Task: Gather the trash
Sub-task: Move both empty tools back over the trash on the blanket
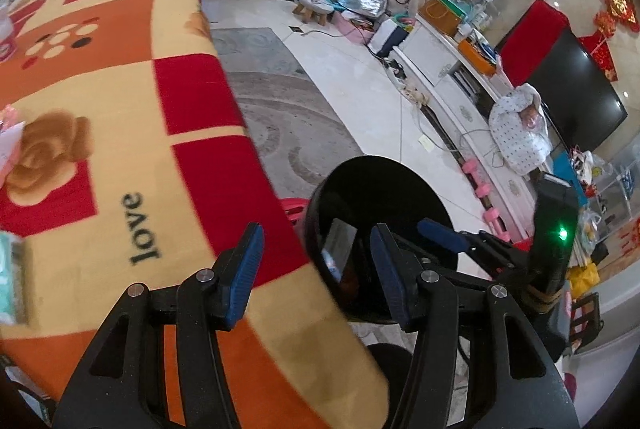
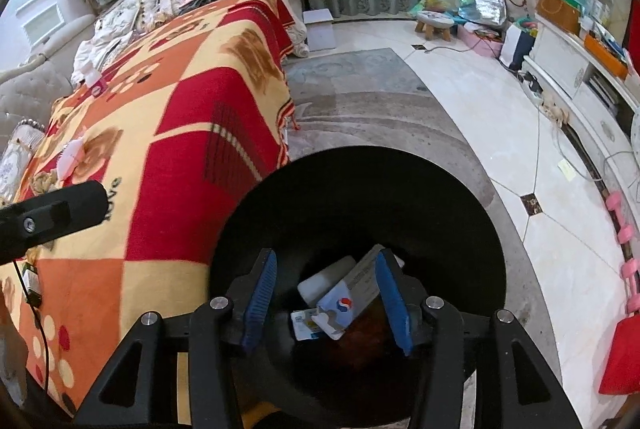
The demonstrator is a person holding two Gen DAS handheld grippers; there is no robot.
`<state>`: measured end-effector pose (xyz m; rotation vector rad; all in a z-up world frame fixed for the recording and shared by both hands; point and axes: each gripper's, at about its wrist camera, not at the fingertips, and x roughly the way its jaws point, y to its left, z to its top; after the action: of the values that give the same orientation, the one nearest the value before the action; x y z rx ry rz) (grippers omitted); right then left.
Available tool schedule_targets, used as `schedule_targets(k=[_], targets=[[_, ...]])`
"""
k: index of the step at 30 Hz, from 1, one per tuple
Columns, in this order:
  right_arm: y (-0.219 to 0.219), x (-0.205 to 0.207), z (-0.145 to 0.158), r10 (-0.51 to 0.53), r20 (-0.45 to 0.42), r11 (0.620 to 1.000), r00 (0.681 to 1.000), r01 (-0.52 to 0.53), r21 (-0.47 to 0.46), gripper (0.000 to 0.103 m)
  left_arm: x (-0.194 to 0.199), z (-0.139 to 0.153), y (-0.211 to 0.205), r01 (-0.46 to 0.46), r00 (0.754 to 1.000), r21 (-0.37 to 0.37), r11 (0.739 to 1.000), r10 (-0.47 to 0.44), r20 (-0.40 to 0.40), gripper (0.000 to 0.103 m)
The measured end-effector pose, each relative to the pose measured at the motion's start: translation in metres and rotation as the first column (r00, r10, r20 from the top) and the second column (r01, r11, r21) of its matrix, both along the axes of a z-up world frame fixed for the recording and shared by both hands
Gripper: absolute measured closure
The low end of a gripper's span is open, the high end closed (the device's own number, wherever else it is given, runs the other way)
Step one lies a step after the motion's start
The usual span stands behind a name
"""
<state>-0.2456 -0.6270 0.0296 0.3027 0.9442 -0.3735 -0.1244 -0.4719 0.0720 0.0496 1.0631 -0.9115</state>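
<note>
The round black plastic waste bin stands on the floor just beside the bench draped in a red, orange and cream patterned blanket, evidently so that litter can be carried straight across. It holds a white bottle and printed cartons. The right hand-held gripper hangs released and empty over the bin's mouth. The left hand-held gripper is likewise released and empty at the bench edge, while a pink wrapper remains on the blanket.

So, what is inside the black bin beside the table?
Inside the black bin lie a white plastic bottle, a grey carton and a small blue-and-white packet. The fingers of the right hand-held gripper and the dark bottom hide anything else.
</note>
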Motion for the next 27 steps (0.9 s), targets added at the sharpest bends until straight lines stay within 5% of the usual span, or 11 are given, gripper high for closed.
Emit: schedule_targets(k=[4,27], targets=[[0.017,0.003,0.009,0.018,0.009,1.0,1.0,-0.017,-0.018,0.044,0.004,0.004,0.018,-0.036,0.999,0.006,0.999,0.036,0.02,0.049],[0.118,0.055,0.028,0.149,0.033,0.989,0.988,-0.148,-0.029,0.042,0.018,0.013,0.153,-0.26,0.957,0.067,0.963,0.248,0.15,0.049]])
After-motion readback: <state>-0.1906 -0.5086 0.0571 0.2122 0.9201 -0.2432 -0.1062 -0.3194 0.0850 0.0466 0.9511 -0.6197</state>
